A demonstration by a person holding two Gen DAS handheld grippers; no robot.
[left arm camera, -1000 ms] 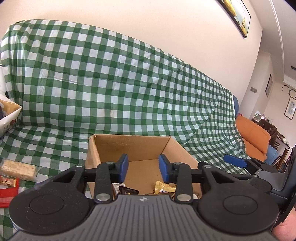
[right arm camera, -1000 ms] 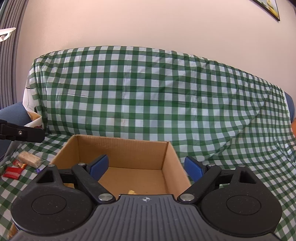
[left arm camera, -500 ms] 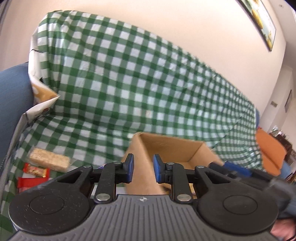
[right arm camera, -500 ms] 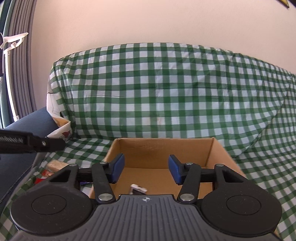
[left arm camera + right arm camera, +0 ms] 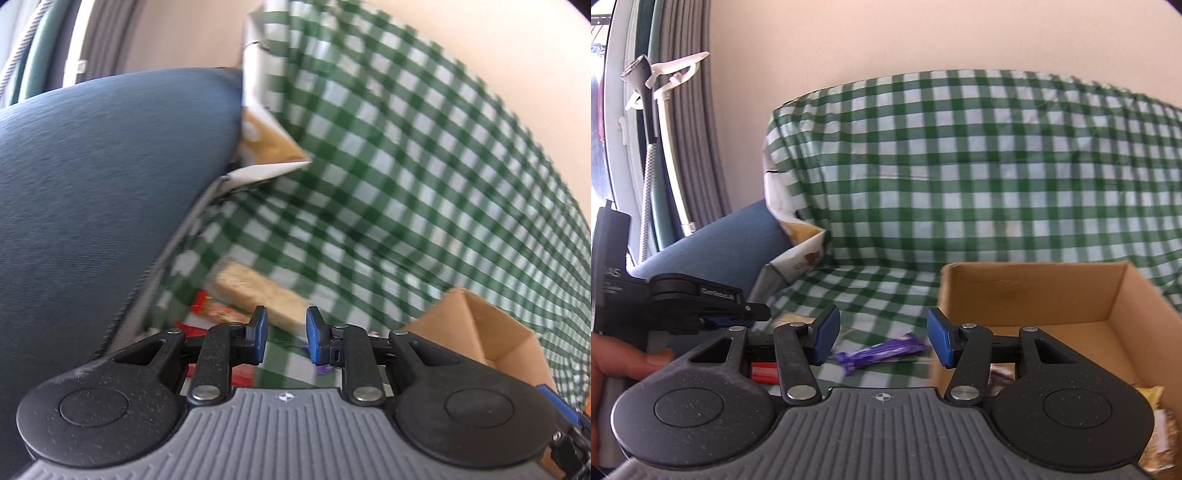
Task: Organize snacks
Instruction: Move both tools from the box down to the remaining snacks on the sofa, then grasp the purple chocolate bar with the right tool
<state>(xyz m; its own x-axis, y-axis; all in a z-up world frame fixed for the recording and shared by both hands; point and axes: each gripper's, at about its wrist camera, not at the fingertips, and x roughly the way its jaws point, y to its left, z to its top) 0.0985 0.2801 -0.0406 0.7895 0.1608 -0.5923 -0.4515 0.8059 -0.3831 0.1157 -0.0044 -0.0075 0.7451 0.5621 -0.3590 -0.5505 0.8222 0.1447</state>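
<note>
Purple snack bar [image 5: 882, 350] lies beyond the right hand-held gripper [image 5: 882, 338], whose jaws stand apart, empty.

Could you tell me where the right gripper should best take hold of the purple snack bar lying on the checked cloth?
Probably across its middle, coming from above. The purple snack bar lies flat and slim on the checked cloth, left of the cardboard box, its long axis running left to right, so the right gripper jaws should span its narrow width.
</note>
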